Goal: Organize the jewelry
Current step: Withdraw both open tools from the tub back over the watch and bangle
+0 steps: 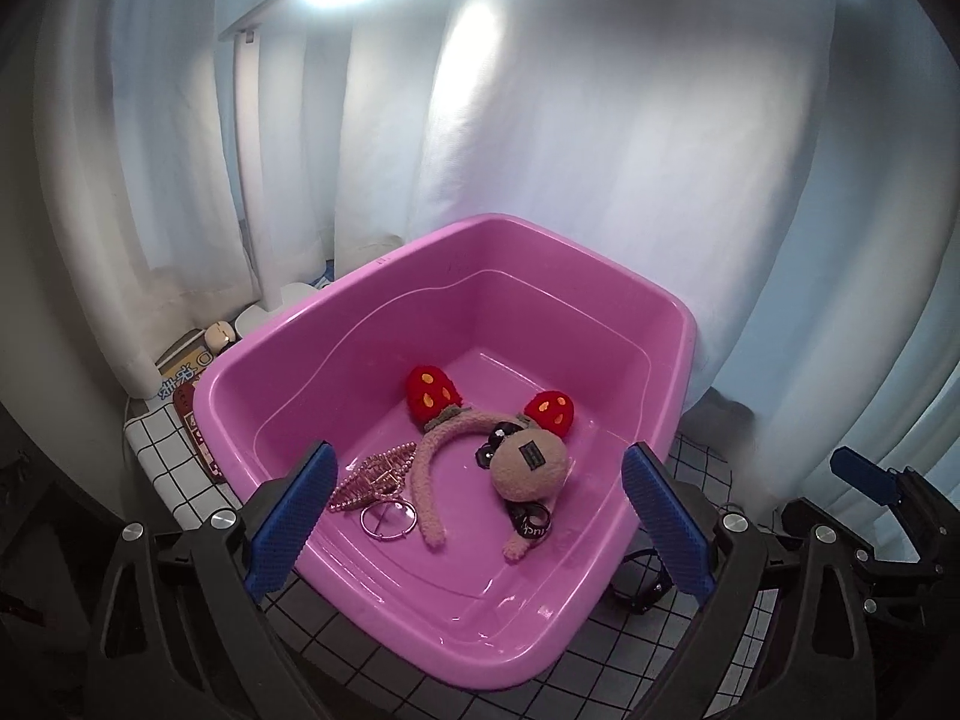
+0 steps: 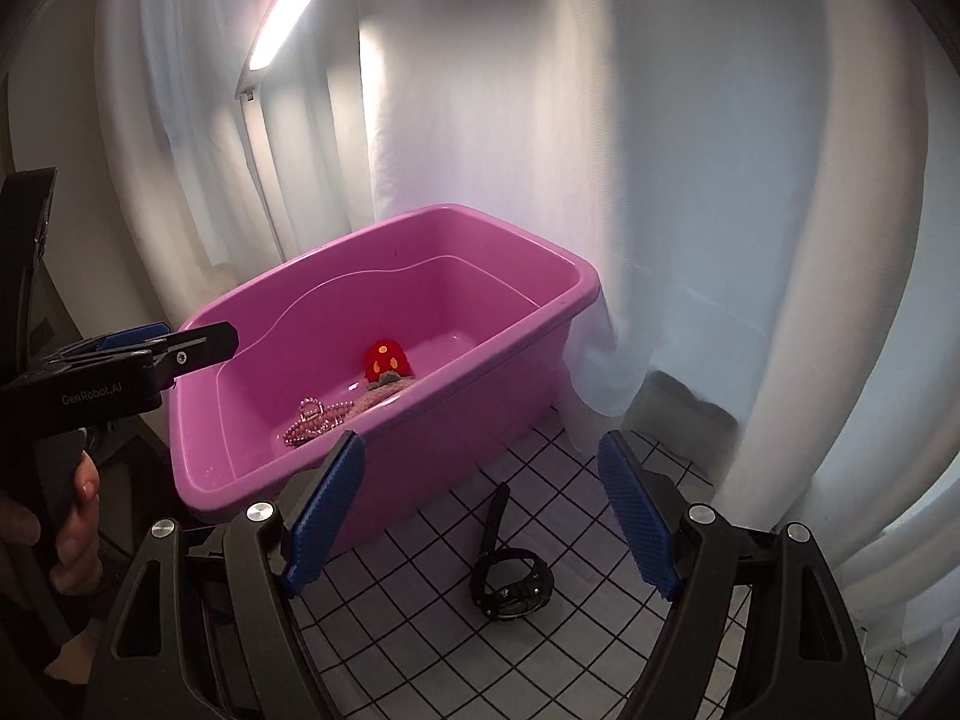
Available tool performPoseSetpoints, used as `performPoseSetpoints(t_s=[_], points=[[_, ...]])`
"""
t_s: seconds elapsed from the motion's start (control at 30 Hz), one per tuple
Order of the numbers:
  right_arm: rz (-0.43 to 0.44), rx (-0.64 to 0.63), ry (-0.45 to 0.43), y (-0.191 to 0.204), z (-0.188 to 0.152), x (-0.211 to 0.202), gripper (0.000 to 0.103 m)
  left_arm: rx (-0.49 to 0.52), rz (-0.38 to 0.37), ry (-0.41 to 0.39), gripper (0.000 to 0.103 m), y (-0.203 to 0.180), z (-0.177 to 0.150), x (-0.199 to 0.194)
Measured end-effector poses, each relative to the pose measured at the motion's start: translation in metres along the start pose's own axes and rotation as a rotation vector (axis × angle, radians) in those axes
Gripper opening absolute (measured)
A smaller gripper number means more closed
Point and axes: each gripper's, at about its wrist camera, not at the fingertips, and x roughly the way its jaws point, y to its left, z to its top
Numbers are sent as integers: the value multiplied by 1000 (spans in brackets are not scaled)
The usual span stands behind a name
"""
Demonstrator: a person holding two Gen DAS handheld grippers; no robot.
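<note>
A pink plastic tub (image 1: 384, 264) stands on the checked tablecloth; it also shows in the right wrist view (image 2: 420, 420). Inside lie a plush headband with red strawberry ears (image 1: 432, 393), a pink hair claw (image 1: 375, 474), a metal ring (image 1: 389, 519), a beige plush ball (image 1: 531, 465) and a black band (image 1: 531, 522). A black wristwatch (image 2: 510, 582) lies on the cloth right of the tub, partly visible in the left wrist view (image 1: 639, 579). My left gripper (image 1: 480, 522) is open and empty above the tub's near rim. My right gripper (image 2: 480, 516) is open and empty just above the watch.
White curtains hang close behind and to the right. A lit lamp (image 2: 285, 18) stands at the back left. Boxes and small items (image 1: 186, 372) sit left of the tub. The left gripper body (image 2: 120, 378) shows at the left of the right wrist view.
</note>
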Motion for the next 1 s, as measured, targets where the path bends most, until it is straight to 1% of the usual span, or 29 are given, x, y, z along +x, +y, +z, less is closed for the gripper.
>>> performPoseSetpoints(t_s=[0.13, 0.3, 0.4, 0.57, 0.7, 0.93, 1.0], points=[[-29, 51, 1, -27, -30, -24, 76, 42, -33, -15, 94, -29, -11, -15], [-91, 109, 20, -61, -68, -43, 76, 103, -85, -24, 95, -65, -33, -27], [-119, 153, 44, -83, -89, -50, 76, 132, -124, -6, 96, -84, -47, -27], [-149, 203, 78, -106, -112, -55, 76, 149, -173, 39, 96, -110, -74, -23], [-151, 232, 126, -123, -131, -45, 76, 166, -187, 93, 96, -127, -98, -13], [-122, 280, 212, -146, -158, -2, 76, 191, -138, 189, 96, -145, -134, 26], [-115, 282, 232, -151, -162, 10, 76, 194, -120, 198, 96, -149, -140, 37]])
